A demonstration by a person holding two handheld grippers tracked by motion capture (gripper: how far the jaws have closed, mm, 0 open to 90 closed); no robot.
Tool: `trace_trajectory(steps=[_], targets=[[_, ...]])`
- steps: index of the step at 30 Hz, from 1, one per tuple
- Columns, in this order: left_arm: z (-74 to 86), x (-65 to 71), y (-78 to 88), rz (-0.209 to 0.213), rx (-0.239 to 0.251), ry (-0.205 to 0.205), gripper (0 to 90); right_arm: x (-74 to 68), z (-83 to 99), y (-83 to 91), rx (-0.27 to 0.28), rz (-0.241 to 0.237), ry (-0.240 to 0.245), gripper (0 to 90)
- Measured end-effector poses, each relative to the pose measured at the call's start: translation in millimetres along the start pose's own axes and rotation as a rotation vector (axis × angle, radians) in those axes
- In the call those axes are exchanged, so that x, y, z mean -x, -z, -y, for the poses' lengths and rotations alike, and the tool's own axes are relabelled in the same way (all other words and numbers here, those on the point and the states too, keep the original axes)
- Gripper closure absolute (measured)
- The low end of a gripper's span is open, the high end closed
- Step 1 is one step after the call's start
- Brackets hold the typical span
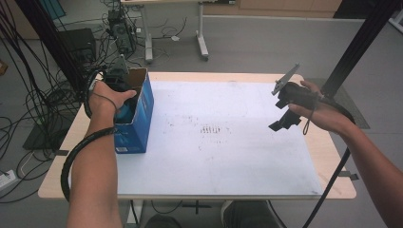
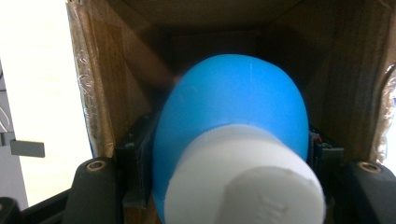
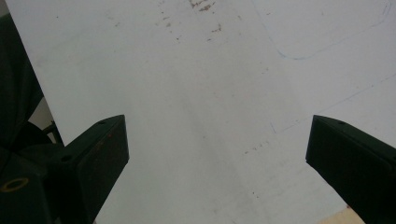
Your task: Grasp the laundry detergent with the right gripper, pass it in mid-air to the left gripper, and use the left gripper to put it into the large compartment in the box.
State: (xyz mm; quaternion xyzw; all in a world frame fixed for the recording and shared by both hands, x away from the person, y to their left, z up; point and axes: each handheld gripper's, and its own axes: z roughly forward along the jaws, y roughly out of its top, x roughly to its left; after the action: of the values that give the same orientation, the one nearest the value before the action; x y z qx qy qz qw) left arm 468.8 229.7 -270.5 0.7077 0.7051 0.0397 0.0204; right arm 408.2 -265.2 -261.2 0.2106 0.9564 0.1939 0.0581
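The blue bottle (image 2: 233,121) with a white cap (image 2: 243,182) is inside the open cardboard box (image 1: 138,114) at the left side of the desk (image 1: 228,161). The left gripper (image 1: 124,97) reaches into the box, its fingers closed around the bottle. The right gripper (image 1: 284,122) hangs above the white sheet (image 3: 196,93), well apart, its fingers wide with nothing between them.

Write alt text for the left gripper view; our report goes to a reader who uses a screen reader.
A blue bottle with a white cap is clamped between the left gripper's black jaws, inside an open cardboard box with brown inner walls. The white table surface shows past the box's left wall.
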Motion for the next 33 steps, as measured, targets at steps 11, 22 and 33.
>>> trace_trajectory(steps=[11,22,33], targets=[[0.4,0.4,0.0,-0.001,0.002,0.001,35.1,-0.9,-0.3,-0.4,0.0,-0.002,0.004,5.8],[0.2,0.7,-0.1,-0.001,0.0,0.0,35.1,-0.9,-0.1,1.9,0.0,0.002,0.002,5.8],[1.9,0.4,1.2,0.012,0.001,0.002,32.5,-1.1,-0.9,3.5,0.001,0.005,0.007,5.8]])
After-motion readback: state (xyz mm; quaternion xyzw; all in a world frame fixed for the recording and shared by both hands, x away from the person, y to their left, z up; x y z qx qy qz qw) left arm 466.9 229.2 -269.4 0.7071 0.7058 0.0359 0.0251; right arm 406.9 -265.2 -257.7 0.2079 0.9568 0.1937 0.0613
